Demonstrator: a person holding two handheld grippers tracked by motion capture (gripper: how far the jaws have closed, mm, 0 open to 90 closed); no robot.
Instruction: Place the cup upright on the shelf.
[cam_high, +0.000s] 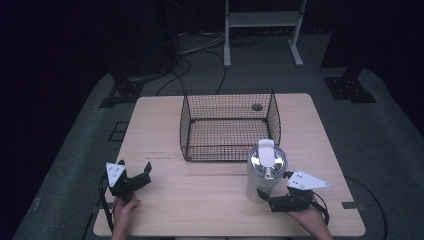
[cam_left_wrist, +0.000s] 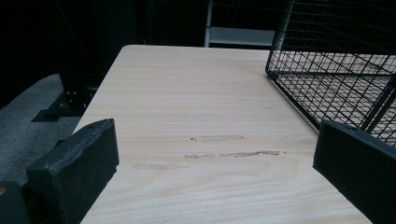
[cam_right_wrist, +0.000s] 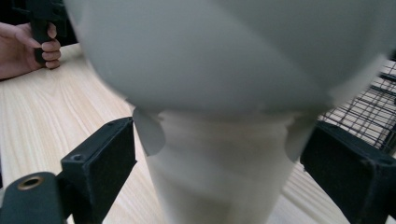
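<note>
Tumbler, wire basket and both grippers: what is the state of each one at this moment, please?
Tumbler: upright on the table, lid on, outside the basket near its front right corner.
Wire basket: upright, open at the top, nothing inside.
Right gripper: open, one of its fingers on each side of the tumbler's lower body, a gap visible, not clamped.
Left gripper: open, holding nothing, fingers wide apart above bare tabletop.
</note>
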